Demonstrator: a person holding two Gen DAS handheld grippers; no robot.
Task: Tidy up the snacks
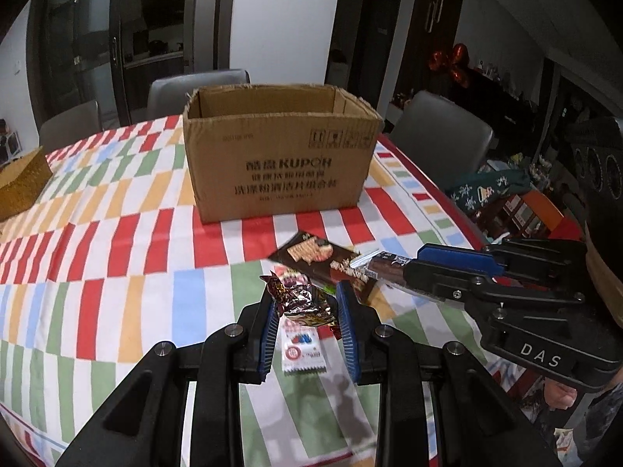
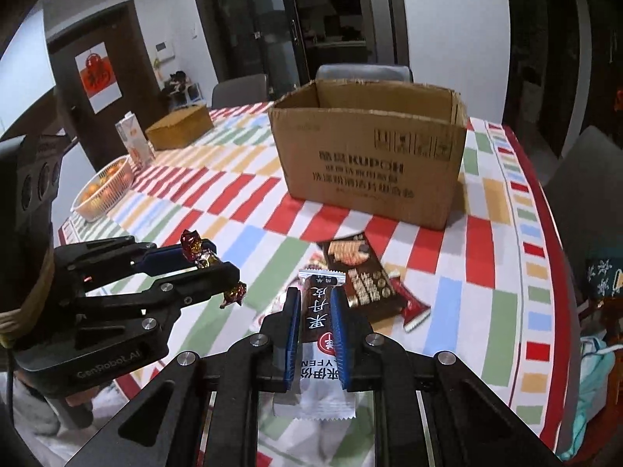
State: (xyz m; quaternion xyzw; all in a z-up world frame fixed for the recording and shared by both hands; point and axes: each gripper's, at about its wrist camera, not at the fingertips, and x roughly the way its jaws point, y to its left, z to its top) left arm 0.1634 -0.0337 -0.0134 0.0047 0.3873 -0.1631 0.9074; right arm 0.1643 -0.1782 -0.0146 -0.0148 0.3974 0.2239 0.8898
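Snacks, several kinds, lie loose or are held over the checked tablecloth [image 1: 117, 241] in front of an open cardboard box [image 1: 280, 155] printed KUPOH, which stands upright near the table's far side. We note the left gripper [image 1: 305, 311] closed onto a foil-wrapped candy [image 1: 303, 299], crinkled silver and dark red with twisted ends; from the right wrist view the same candy [image 2: 200, 255] sticks out past both sides of the blue pads. Below it on the cloth lies a white sachet [image 1: 303, 350] with red and blue print. The right gripper [image 2: 316, 313] is clamped on a long dark brown bar packet [image 2: 316, 311] with white Chinese characters and a white crimped end toward the camera. On the table just beyond it we see a dark brown biscuit packet [image 2: 358, 272] picturing crackers, lying flat, and a small red wrapper [image 2: 412, 307] touching its right edge. Far left stand a white basket of oranges [image 2: 103, 190], a carton [image 2: 134, 144] and a low woven box [image 2: 181, 126]. Grey chairs [image 1: 440, 144] ring the table.
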